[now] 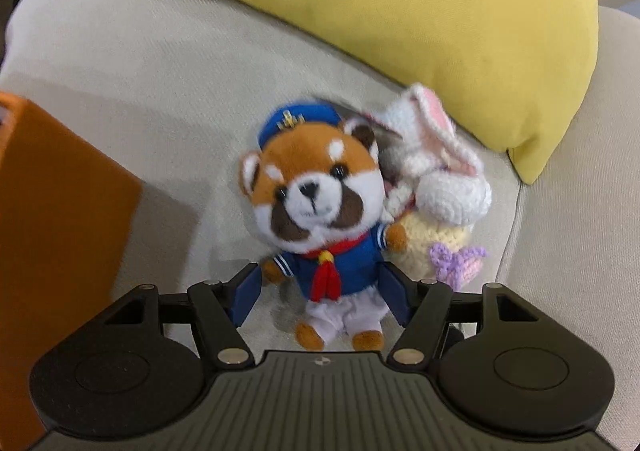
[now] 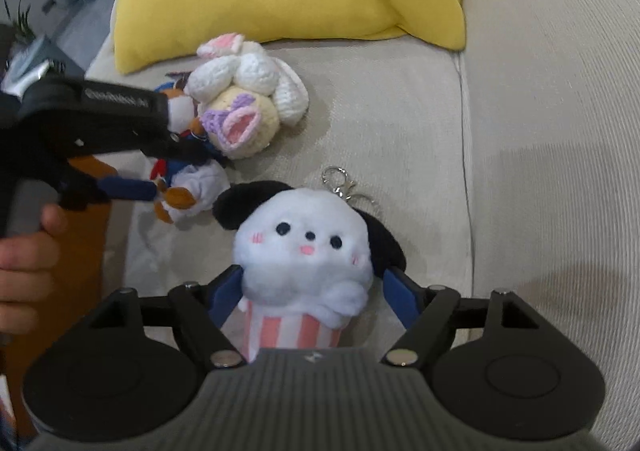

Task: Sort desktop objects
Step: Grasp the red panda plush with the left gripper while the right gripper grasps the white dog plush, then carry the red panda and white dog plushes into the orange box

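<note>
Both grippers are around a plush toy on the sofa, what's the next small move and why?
Probably close both grippers. The left gripper is open with its blue fingers on either side of the red panda toy, with gaps showing. The right gripper likewise straddles the white dog toy. Both toys lie on the sofa, so squeezing comes before lifting toward the orange box.

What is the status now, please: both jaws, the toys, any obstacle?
Left gripper open astride red panda plush. Right gripper open astride white dog plush. Crochet bunny touching panda; orange box close left.
</note>
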A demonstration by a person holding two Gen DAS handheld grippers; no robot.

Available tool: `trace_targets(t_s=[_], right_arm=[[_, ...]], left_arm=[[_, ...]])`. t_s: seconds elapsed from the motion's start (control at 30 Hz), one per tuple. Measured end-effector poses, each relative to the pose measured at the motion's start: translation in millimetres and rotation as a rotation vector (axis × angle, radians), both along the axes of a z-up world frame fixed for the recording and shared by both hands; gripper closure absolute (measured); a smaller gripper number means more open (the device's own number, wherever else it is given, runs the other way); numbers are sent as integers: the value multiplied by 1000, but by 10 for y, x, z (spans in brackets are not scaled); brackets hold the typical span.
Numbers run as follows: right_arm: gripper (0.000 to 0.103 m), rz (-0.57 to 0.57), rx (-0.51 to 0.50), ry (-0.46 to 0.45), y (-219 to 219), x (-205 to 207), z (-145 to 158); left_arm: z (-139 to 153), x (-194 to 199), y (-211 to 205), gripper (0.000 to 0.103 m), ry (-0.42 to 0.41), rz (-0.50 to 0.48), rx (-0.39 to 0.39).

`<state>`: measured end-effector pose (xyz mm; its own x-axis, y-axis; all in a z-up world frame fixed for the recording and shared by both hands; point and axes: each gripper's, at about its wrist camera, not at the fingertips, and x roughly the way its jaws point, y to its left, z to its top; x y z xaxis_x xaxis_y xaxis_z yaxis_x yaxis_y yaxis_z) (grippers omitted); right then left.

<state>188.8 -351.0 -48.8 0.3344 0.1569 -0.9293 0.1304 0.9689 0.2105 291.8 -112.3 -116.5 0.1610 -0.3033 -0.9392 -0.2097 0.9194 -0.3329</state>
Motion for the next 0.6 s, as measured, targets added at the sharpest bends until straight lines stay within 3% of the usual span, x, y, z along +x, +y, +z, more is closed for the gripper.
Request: trace_targets(t_s=[0.1, 0.2, 0.23, 0.3, 0.6], right_arm=[[30, -21, 37, 15, -19, 9, -86], [34, -26, 92, 14, -7, -43, -140], [34, -27, 102, 9, 1, -53, -150], [35, -36, 116, -3, 3, -58, -201], [41, -64, 88, -54, 104, -208, -140]], left_arm=[[-71, -14, -9, 27, 1, 31, -10], [-22, -42, -35, 36, -23, 7, 8], [-3, -52, -42, 41, -27, -1, 13], [34, -73, -51, 61, -34, -16, 10], [272, -270, -127, 62, -117, -141, 132]])
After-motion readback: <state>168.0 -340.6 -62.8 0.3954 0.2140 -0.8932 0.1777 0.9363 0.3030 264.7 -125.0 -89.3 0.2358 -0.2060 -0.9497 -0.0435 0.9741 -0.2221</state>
